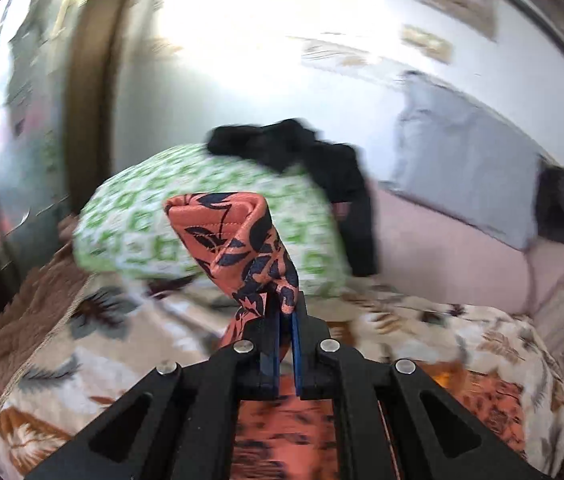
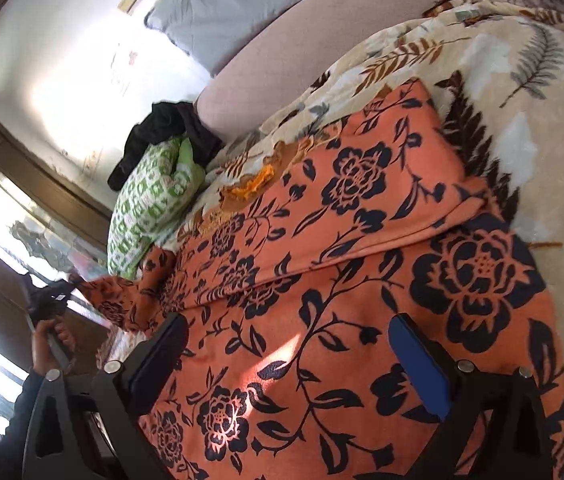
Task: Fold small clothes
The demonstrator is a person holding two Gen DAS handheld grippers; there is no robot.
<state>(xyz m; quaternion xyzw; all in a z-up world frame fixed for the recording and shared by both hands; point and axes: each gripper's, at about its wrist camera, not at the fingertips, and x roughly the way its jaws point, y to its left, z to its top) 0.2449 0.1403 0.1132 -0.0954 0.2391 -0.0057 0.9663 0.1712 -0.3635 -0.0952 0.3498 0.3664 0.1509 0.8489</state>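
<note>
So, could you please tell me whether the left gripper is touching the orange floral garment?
Touching. The left wrist view shows the left gripper shut on a bunched edge of the orange floral garment, with the cloth pinched between its blue pads and lifted.

A leaf-print blanket (image 2: pixel 494 92) covers the bed. A green-patterned pillow (image 1: pixel 202 216) lies on it, black clothing (image 1: pixel 306 156) draped over; grey pillow (image 1: pixel 466 168) against the wall.
</note>
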